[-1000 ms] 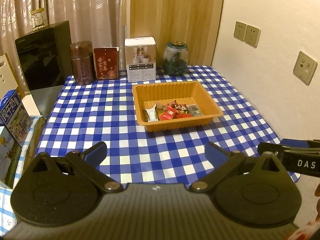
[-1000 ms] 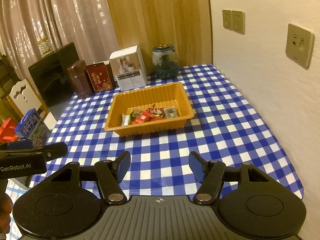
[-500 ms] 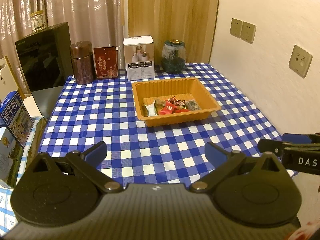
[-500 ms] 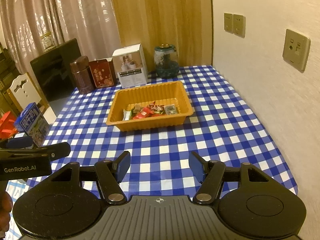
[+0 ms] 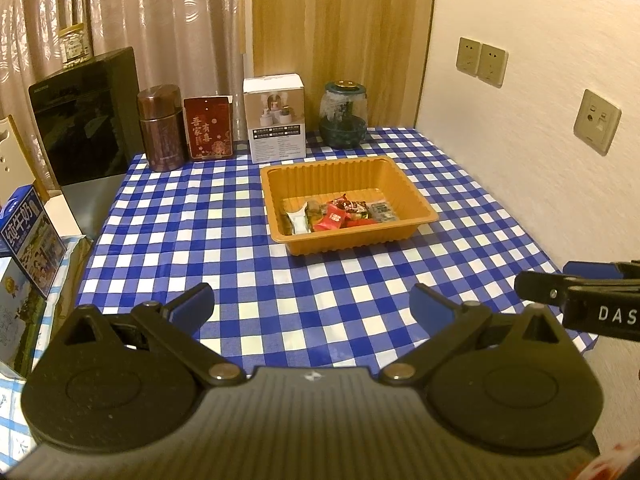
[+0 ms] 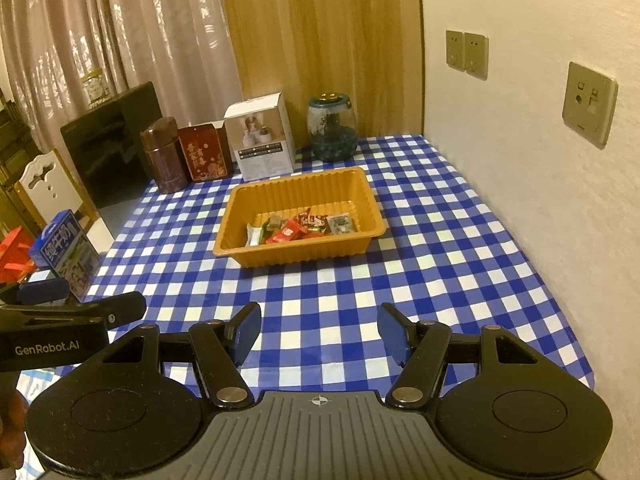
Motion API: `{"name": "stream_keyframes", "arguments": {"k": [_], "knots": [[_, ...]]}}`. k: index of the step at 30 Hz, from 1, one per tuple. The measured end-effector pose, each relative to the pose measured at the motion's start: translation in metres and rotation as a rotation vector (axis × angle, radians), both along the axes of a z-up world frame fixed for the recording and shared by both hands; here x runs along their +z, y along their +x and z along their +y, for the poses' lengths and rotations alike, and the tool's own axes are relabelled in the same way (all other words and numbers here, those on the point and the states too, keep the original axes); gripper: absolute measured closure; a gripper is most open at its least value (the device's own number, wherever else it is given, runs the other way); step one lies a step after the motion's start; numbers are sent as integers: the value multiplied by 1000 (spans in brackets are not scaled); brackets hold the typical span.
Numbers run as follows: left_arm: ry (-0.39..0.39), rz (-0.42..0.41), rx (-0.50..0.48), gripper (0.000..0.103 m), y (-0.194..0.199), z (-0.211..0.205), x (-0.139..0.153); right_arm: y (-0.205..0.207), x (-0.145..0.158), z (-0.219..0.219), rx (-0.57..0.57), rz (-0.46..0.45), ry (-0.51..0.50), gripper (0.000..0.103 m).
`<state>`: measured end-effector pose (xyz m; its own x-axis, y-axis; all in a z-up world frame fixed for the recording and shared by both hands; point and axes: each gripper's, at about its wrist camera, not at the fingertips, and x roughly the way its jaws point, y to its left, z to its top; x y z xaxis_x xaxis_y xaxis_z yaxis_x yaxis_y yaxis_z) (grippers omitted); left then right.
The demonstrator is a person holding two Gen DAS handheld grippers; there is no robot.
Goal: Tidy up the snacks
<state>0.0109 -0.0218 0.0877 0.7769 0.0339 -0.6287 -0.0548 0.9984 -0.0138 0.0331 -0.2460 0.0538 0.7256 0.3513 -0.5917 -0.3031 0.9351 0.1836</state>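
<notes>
An orange plastic tray [image 5: 416, 199] stands on the blue-and-white checked table; it also shows in the right wrist view [image 6: 372, 204]. Several wrapped snacks [image 5: 340, 216] lie in its near half, among them red packets, also seen in the right wrist view [image 6: 304, 226]. My left gripper [image 5: 312, 308] is open and empty, above the table's near edge, well short of the tray. My right gripper [image 6: 320, 334] is open and empty, likewise back from the tray. Each gripper's side shows in the other's view.
Along the table's back edge stand a brown canister [image 5: 162, 134], a red box [image 5: 208, 128], a white box [image 5: 276, 118] and a dark glass jar [image 5: 344, 120]. A wall with sockets [image 5: 596, 120] runs on the right. A milk carton [image 5: 28, 232] stands off the table's left.
Both grippers have drawn back from the table and risen a little, so the tray looks smaller and farther. Both stay open and empty.
</notes>
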Motion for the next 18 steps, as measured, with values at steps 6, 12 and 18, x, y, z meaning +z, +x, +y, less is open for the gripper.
{"name": "stream_keyframes", "arguments": {"k": [6,12,18], "knots": [[-1,-2,-3,0,1,-1,2,2,2,-1,-4,-4,1,39],[1,-2,-4,0,1,-1,1,2,3,-2,-4,-1,2,39],[2,-2,-5,0,2,-2,0,3,4,1,-3,-3,1,39]]}}
